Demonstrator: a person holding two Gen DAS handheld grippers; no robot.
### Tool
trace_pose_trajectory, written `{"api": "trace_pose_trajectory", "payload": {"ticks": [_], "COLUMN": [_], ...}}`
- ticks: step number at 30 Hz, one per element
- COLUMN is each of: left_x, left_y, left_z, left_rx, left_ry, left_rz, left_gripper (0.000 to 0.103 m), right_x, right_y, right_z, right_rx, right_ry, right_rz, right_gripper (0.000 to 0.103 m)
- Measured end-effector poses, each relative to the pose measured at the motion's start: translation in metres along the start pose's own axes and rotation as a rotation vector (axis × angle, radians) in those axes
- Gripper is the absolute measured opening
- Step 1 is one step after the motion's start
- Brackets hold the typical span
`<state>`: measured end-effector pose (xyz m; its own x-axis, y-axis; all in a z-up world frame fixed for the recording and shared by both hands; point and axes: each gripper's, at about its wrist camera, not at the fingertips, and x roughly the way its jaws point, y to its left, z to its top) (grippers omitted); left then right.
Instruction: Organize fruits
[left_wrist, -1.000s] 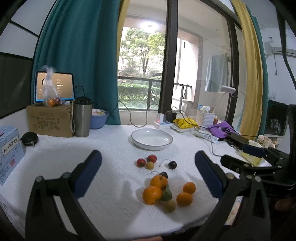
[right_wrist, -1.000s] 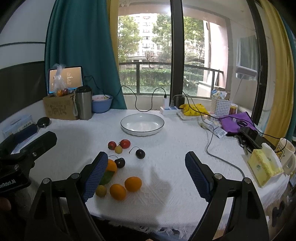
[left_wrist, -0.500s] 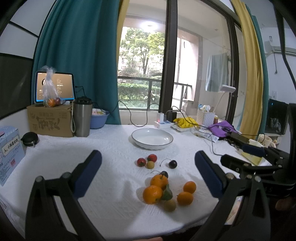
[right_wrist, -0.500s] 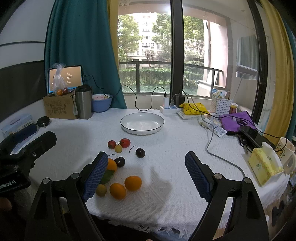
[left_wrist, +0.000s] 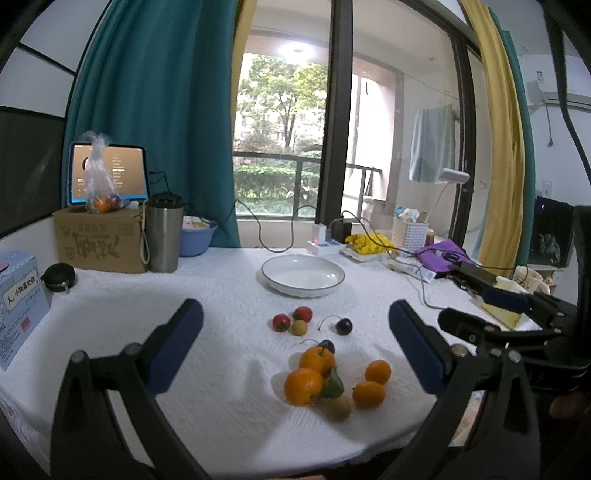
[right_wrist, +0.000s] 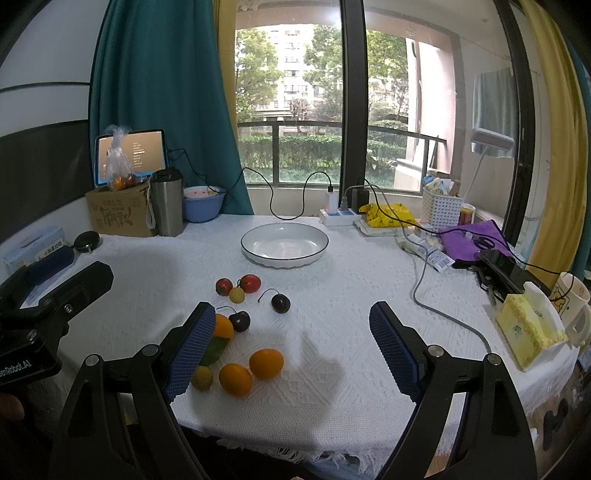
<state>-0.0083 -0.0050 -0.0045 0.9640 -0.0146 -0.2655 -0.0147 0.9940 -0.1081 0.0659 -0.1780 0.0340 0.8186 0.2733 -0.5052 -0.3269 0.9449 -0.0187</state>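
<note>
Loose fruit lies on the white tablecloth: two leafy oranges, two small kumquats, a yellow-green fruit, two dark cherries, two red tomatoes and a small yellow fruit. An empty white plate stands behind them, also in the left wrist view. My left gripper is open and empty above the fruit. My right gripper is open and empty, just right of the fruit pile; its left finger hides part of one orange.
At the back left stand a cardboard box with a bag of fruit, a steel tumbler and a blue bowl. A power strip, cables, a purple cloth, a tissue pack and a mug lie at the right.
</note>
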Motion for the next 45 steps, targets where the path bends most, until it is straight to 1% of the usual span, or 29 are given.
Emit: {"api": "trace_pose_trajectory", "payload": {"ticks": [17,23,29,34,36,41,42,43,44,45], "left_x": [0.001,0.008,0.031,0.048,0.055,0.07,0.072,0.074,0.076,0.077], "left_y": [0.0,-0.002,-0.002,-0.001,-0.001,-0.002,-0.004,-0.007,-0.008,-0.009], "left_z": [0.001,0.0,-0.011,-0.029,-0.037,-0.057,-0.059,-0.063,-0.065,-0.068], "left_rx": [0.007,0.019,0.046,0.06,0.067,0.06,0.064,0.071,0.076,0.077], "left_ry": [0.009,0.037,0.153,0.254,0.291,0.383,0.398,0.415,0.43,0.447], "left_rz": [-0.007,-0.016,-0.026,-0.035,-0.047,-0.1,-0.11,-0.122,-0.129,-0.136], "left_gripper": [0.101,0.101,0.101,0.101,0.101,0.101,0.1,0.098,0.094,0.092], "right_x": [0.002,0.005,0.016,0.033,0.041,0.054,0.057,0.059,0.061,0.064], "right_y": [0.001,0.0,-0.003,-0.007,-0.007,-0.004,-0.002,-0.001,0.0,0.004], "right_z": [-0.003,-0.004,-0.009,-0.021,-0.028,-0.039,-0.04,-0.042,-0.043,-0.046], "right_rx": [0.008,0.017,0.037,0.045,0.055,0.061,0.058,0.053,0.049,0.043], "right_ry": [0.008,0.025,0.07,0.145,0.187,0.257,0.269,0.283,0.294,0.309], "right_rz": [0.002,0.008,0.018,0.036,0.06,0.104,0.118,0.133,0.146,0.163], "right_gripper": [0.088,0.088,0.088,0.087,0.086,0.079,0.077,0.072,0.069,0.064]}}
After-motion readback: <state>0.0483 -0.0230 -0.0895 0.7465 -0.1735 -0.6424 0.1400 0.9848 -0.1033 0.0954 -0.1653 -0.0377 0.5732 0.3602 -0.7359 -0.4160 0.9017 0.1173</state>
